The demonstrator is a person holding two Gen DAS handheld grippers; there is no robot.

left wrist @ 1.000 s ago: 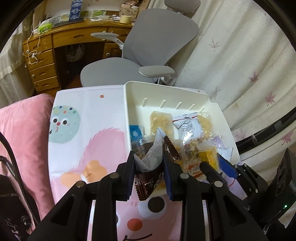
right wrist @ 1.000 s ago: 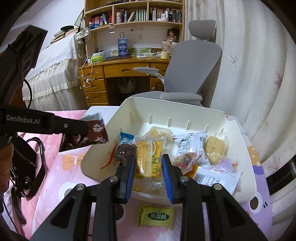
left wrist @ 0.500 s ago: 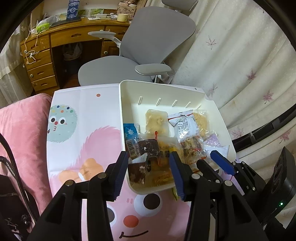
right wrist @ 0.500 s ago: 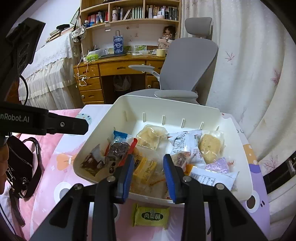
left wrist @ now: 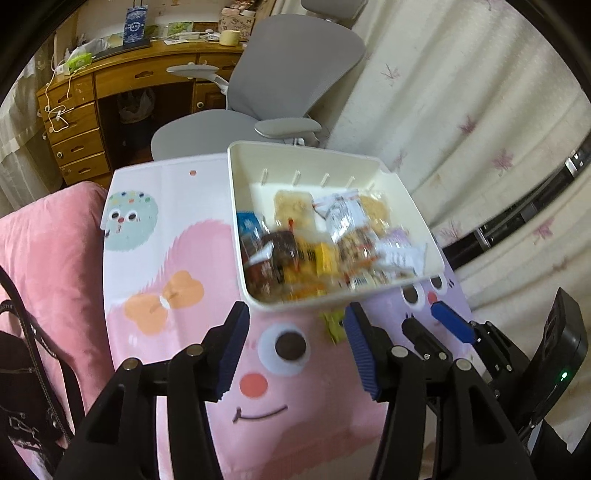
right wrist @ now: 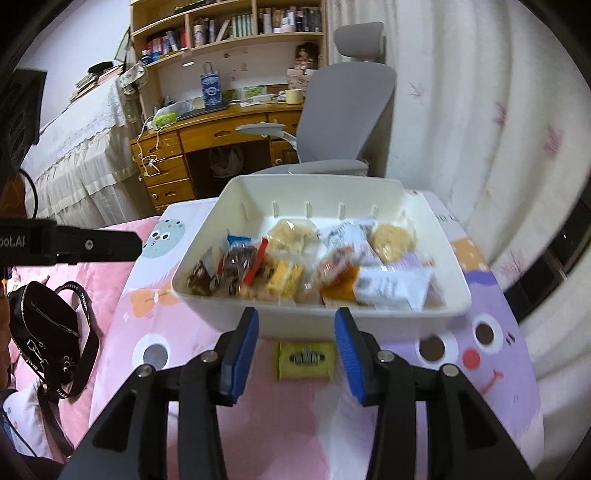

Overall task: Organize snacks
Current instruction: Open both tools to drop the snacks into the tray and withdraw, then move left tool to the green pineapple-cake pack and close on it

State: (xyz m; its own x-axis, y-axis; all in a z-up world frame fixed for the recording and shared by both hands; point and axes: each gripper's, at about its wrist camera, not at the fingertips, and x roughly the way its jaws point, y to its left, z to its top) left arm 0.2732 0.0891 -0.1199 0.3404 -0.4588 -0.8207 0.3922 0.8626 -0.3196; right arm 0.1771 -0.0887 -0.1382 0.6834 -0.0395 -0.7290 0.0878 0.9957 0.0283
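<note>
Most of the snacks [left wrist: 314, 251] already lay heaped in the white bin [left wrist: 236, 206] in the left wrist view, where the left gripper [left wrist: 295, 339] hung short of its near rim, jaws opening with nothing between them, over a pink cartoon mat [left wrist: 177, 266] with a grey office chair [left wrist: 280, 74] beyond. In the right wrist view the right gripper [right wrist: 295, 347] was likewise opening and empty, framing the one yellow-green packet [right wrist: 304, 360] left on the mat just outside the bin (probably the last piece to go in); a wooden desk [right wrist: 207, 136] and bookshelf [right wrist: 229, 26] stood behind.
</note>
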